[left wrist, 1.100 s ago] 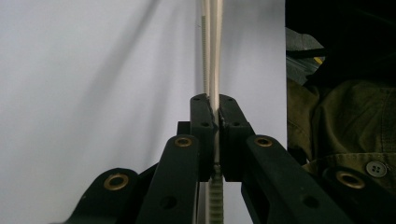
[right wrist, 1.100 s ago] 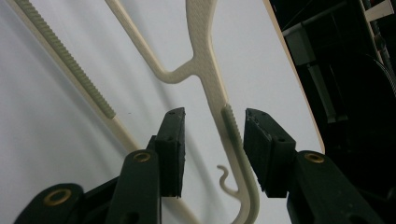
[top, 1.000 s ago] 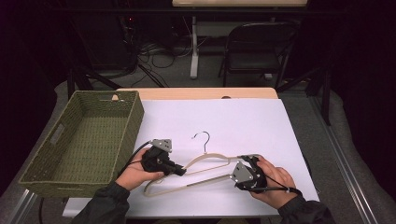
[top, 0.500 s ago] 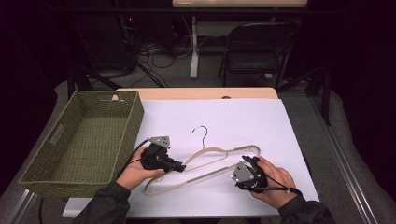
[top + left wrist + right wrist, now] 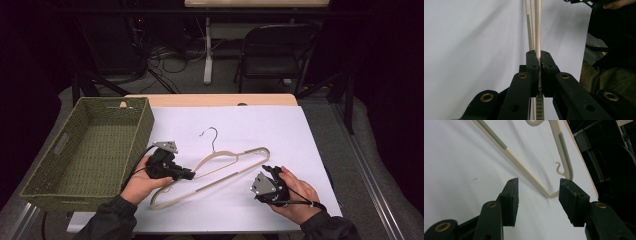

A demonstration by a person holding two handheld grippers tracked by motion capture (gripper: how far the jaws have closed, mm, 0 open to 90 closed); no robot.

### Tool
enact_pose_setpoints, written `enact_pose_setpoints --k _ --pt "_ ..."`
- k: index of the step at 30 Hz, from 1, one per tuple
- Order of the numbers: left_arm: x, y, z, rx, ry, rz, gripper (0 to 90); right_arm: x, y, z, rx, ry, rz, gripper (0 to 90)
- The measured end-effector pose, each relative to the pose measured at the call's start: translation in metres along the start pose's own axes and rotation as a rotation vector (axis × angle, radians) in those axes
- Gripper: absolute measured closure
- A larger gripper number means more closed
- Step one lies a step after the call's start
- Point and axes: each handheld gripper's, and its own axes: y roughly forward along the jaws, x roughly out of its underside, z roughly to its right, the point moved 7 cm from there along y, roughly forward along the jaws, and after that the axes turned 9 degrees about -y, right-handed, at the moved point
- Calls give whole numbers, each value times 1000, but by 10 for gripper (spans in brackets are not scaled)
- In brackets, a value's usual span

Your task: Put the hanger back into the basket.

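**A:** What does the high view give you?

**B:** A cream hanger lies on the white sheet over my counter, with its hook pointing away from me. My left tool is clamped on the hanger's left part, just right of a green woven basket. My right tool sits in my hand near the hanger's right end, not gripping it.

**A:** And the left gripper view?

**B:** My two black jaws are pressed together on a thin cream bar of the hanger, which runs straight up over the white sheet.

**A:** The right gripper view?

**B:** My right tool has its jaws apart; they have just been opening. The hanger's corner lies beyond the gap between them, near the right jaw, with neither pad pressing on it.
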Motion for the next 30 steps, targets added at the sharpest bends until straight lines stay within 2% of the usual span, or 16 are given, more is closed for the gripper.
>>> enact_pose_setpoints --k 6,7,12,15,16,19,24,26,27,30 --pt "-3 -12 6 -28 11 8 873 8 2 2 -50 83 -5 428" --pt "-3 -14 7 -25 9 10 873 9 2 3 -57 86 -17 428" --pt "-4 -20 7 -24 -5 24 873 12 3 5 -84 143 -9 407" --pt "-3 -23 7 -25 -10 29 873 14 4 4 -132 169 -28 402" --pt "-3 -24 7 -28 -10 34 873 14 5 2 -146 195 -20 402" --pt "-4 -28 8 -29 -12 42 873 14 5 2 -181 224 -19 402" --pt "-5 -37 13 -45 0 56 873 12 4 1 -201 236 -23 403" --pt "-6 -43 15 -57 0 66 873 12 1 2 -209 219 -52 403" --pt "-7 -46 16 -55 -1 72 873 11 3 2 -192 231 -20 403" --pt "-9 -59 19 -71 8 86 873 11 2 3 -193 231 -22 403"
